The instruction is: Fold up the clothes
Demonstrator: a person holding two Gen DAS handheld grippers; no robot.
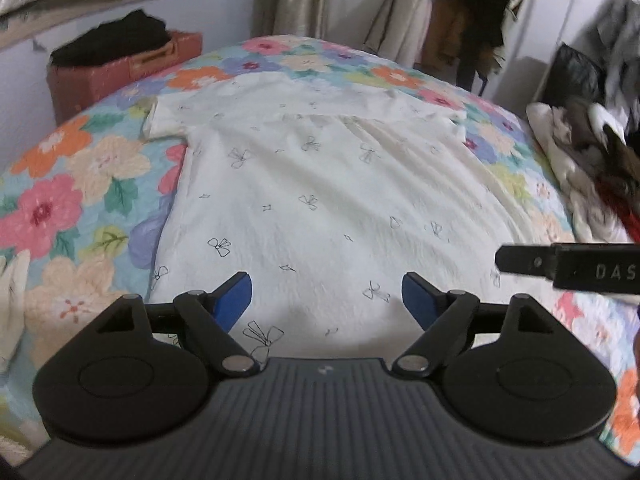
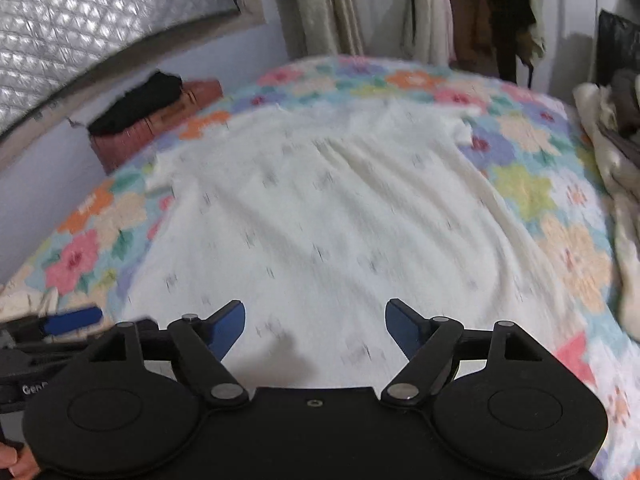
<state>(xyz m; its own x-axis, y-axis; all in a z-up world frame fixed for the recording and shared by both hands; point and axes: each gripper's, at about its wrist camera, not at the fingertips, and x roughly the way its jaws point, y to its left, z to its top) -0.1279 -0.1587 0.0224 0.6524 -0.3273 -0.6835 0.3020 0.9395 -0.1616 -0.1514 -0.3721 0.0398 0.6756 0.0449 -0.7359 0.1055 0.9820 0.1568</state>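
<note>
Two grippers: your left gripper (image 1: 327, 294) and right gripper (image 2: 315, 322) were spread wide, empty.
Dress (image 1: 320, 200): white, crinkled, bow-printed, flat on floral quilt (image 1: 60, 200).

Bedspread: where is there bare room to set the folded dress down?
Bare floral bedspread lies left of the white dress, up to the red box, plus a band beyond the collar. The right edge is crowded by a clothes pile. Both grippers, left and right, are open.
</note>
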